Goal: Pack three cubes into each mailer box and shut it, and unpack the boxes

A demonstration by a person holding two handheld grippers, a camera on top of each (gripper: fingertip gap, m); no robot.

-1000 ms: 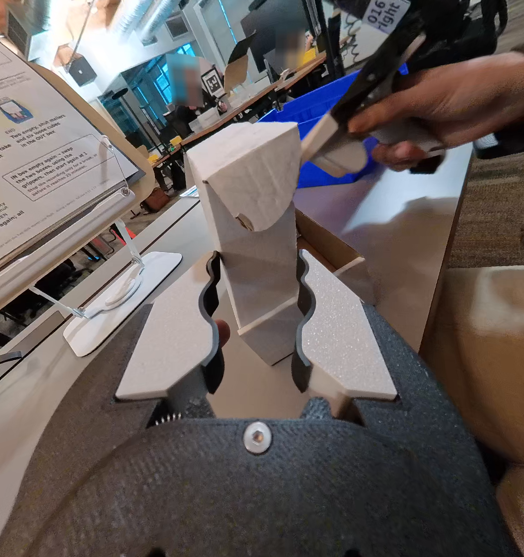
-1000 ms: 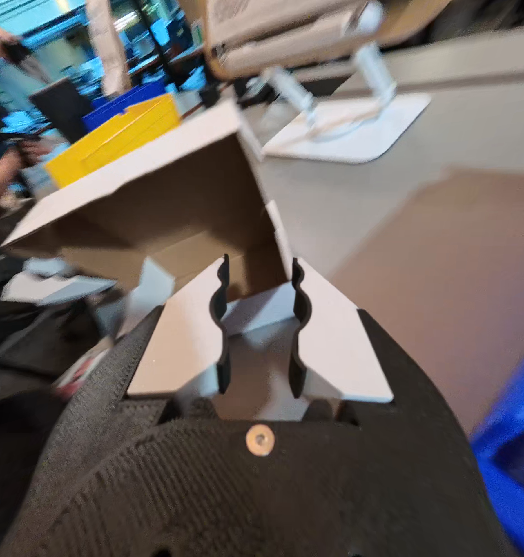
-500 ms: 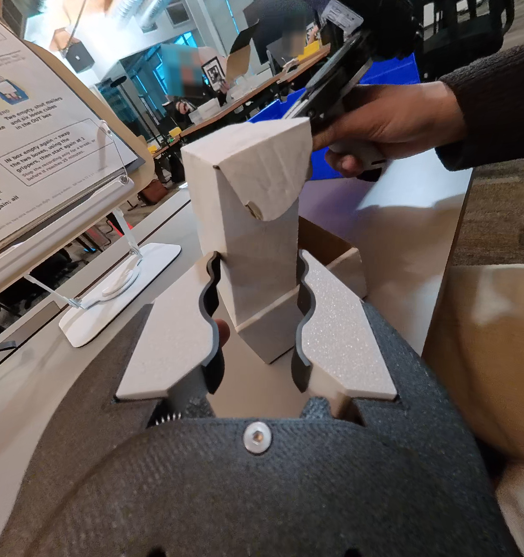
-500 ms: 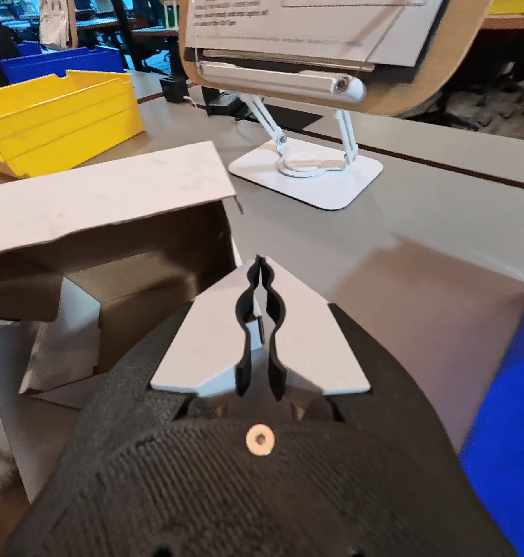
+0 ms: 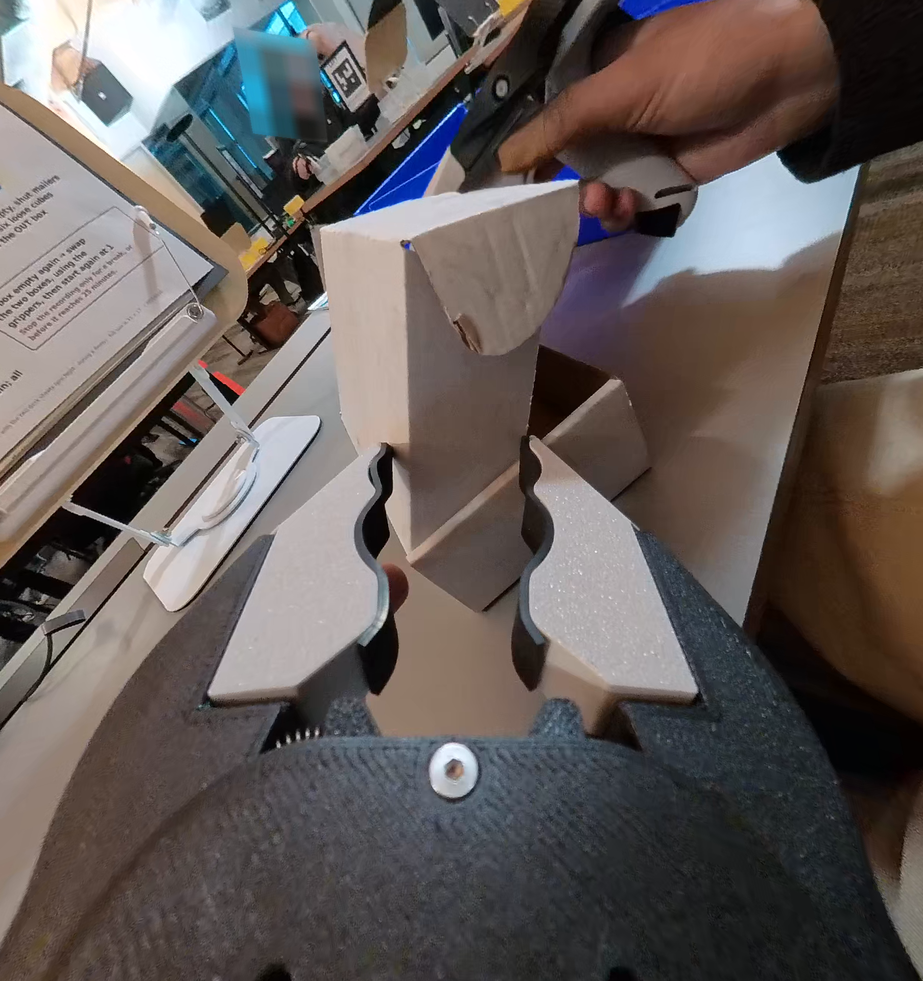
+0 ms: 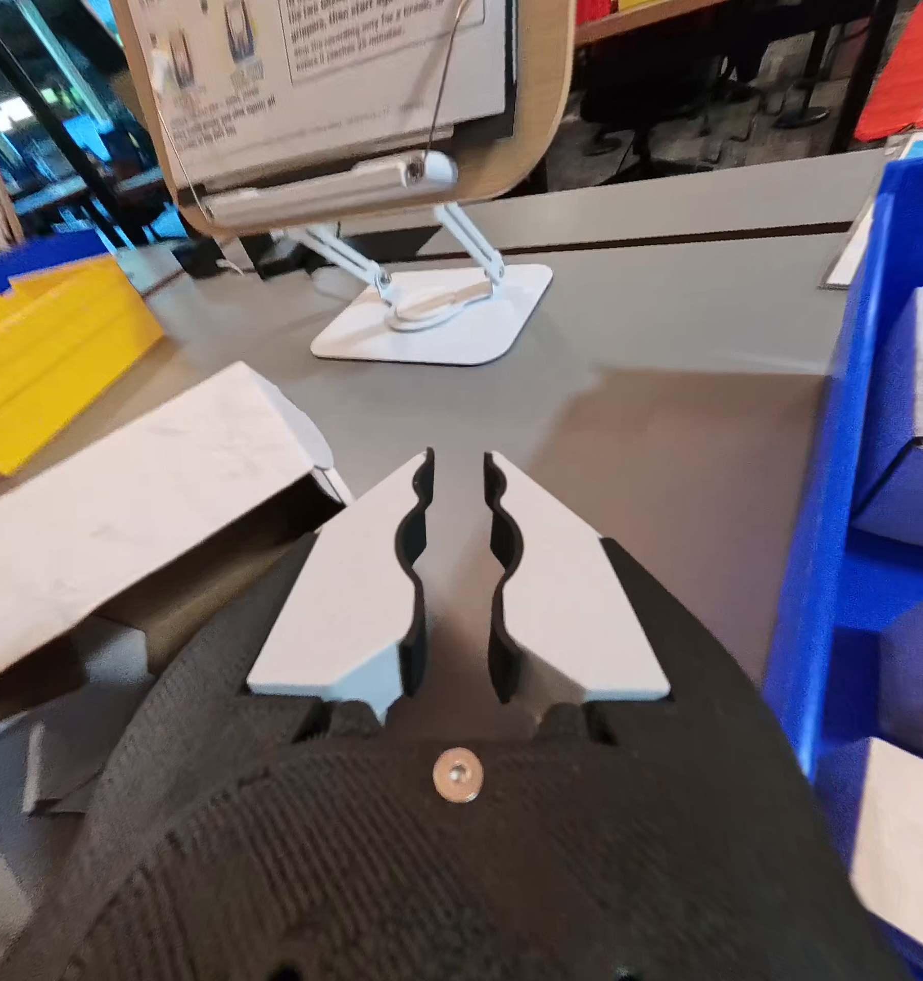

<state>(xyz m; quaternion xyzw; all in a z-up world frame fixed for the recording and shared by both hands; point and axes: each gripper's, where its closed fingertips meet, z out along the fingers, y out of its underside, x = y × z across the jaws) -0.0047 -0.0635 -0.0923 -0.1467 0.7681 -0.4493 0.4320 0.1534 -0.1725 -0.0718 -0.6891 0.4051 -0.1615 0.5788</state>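
A white mailer box stands open on the grey table point(image 5: 714, 329). In the left wrist view its lid point(image 5: 422, 345) rises upright over the brown base point(image 5: 592, 440). My left gripper point(image 5: 451, 456) is shut on the lid's lower part, one finger on each side. A hand holds my right gripper point(image 5: 501, 159) just behind the lid's top edge. In the right wrist view my right gripper point(image 6: 458, 456) is open a little and empty over bare table, with the box point(image 6: 130, 504) at its left. No cubes are in view.
A blue bin point(image 6: 873, 478) with white boxes in it stands close on the right. A yellow bin point(image 6: 50, 345) is at the far left. An instruction board on a white stand point(image 6: 432, 324) is at the back. The table's edge point(image 5: 799, 424) runs along the right. Spacing between my two grippers at the tips: around 20 cm.
My right gripper has swung right, away from the box's inside; it was shut half a second ago and is now slightly open. My left gripper keeps its hold on the lid.
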